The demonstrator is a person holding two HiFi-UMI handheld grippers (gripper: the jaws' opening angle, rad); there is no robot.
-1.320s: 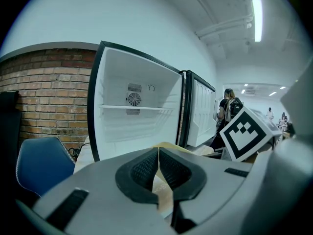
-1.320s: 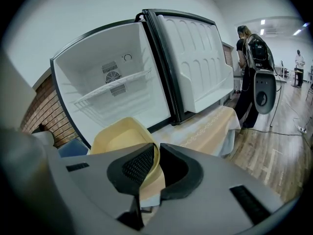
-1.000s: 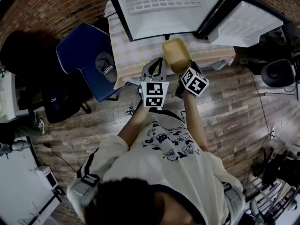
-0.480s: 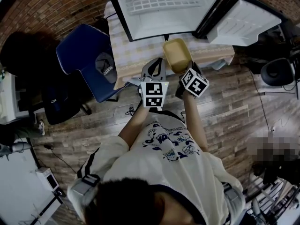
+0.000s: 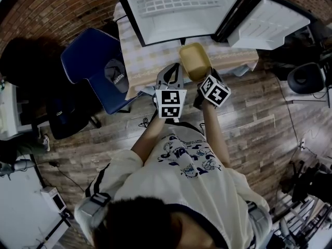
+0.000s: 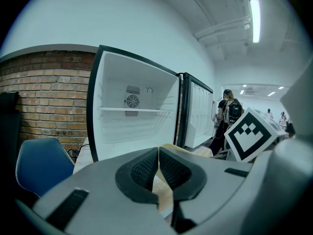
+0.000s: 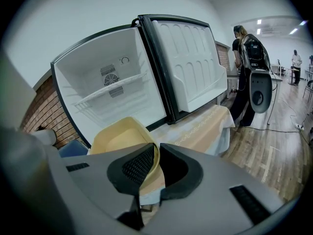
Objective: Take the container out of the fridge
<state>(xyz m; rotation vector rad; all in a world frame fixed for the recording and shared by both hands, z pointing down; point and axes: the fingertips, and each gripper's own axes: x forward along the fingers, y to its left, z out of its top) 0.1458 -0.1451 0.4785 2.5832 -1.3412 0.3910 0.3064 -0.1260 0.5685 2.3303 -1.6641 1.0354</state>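
Note:
An empty yellow container hangs over the cloth-covered table, in front of the open white fridge. My right gripper is shut on its near rim; in the right gripper view the pads pinch the container's thin wall. My left gripper stays just left of it, jaws shut on nothing, its pads meeting. Behind them shows an edge of the container. The fridge has one wire shelf, and its inside looks bare.
The fridge door stands swung open to the right. A blue chair with a cap on it stands left of the table. A person with a backpack stands further right. Wooden floor lies underfoot.

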